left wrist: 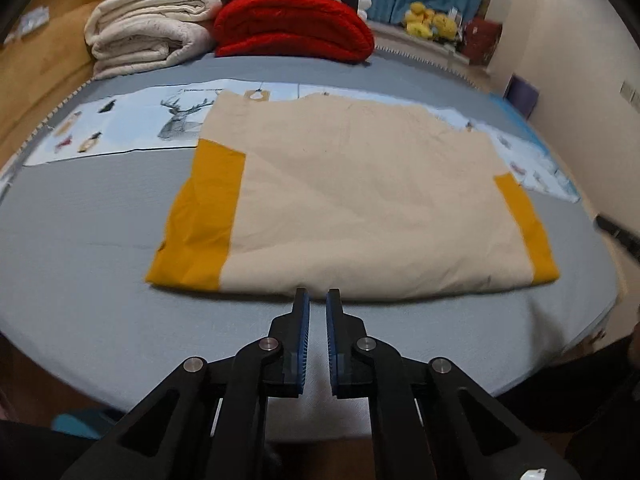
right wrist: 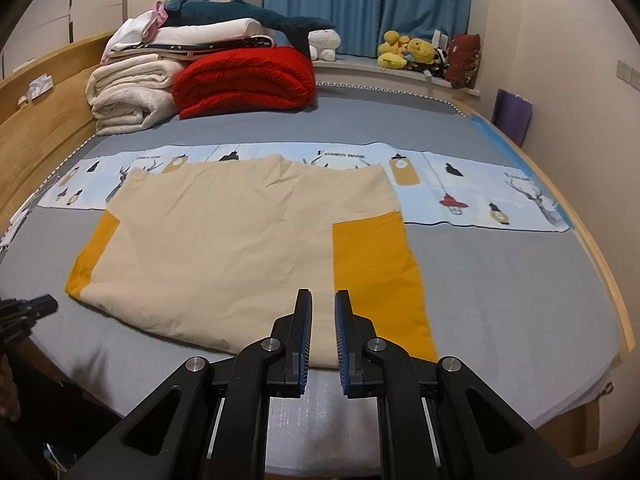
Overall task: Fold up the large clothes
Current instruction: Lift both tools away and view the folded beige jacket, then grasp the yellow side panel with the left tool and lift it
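Observation:
A cream cloth with mustard-yellow side panels [left wrist: 352,196] lies folded flat on the grey bed; it also shows in the right wrist view [right wrist: 224,248]. My left gripper [left wrist: 317,298] hovers at the cloth's near folded edge, jaws a little apart, holding nothing. My right gripper [right wrist: 323,300] hovers above the near right part of the cloth, beside the yellow panel [right wrist: 376,280], jaws a little apart and empty. The left gripper's tip [right wrist: 40,305] shows at the left edge of the right wrist view.
A printed pale-blue cloth strip [right wrist: 460,188] lies across the bed behind the cloth. Folded white blankets [right wrist: 128,96] and a red quilt [right wrist: 248,80] are stacked at the far left. A wooden bed frame [right wrist: 44,120] runs along the left. Plush toys [right wrist: 408,54] sit on the window sill.

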{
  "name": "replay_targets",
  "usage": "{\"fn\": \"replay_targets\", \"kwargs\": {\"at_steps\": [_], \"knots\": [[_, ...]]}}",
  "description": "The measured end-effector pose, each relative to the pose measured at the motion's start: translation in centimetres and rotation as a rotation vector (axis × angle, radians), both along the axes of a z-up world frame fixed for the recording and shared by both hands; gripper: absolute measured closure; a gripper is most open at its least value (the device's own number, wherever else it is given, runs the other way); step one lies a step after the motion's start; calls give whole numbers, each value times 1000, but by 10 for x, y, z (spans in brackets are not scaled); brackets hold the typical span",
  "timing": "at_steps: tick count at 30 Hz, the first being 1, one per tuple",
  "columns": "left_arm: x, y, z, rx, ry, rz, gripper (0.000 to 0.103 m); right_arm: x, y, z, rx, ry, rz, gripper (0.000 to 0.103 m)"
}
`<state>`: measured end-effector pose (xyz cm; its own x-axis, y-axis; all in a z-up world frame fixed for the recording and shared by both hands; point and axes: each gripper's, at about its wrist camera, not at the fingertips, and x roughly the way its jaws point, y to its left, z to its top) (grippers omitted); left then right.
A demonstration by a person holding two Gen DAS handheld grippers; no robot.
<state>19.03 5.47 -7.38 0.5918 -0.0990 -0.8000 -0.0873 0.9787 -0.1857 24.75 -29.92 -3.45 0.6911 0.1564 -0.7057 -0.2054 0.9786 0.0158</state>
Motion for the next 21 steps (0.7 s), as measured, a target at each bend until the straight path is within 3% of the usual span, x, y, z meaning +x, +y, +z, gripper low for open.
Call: {"fn": "replay_targets", "kwargs": {"at_steps": [2,11,15,21], "knots": [[5,6,-6,-21,6,22,96,7,6,-6,-3,9,6,101],[15,70,-46,-286,95,240,95,43,52,-26,56,97,122,99],[13,99,-68,-432,131,346,75,56,87,-37,41,142,214,99],[12,118,-94,-592,155,428,67,76,123,-58,-13,207,243,99]]}}
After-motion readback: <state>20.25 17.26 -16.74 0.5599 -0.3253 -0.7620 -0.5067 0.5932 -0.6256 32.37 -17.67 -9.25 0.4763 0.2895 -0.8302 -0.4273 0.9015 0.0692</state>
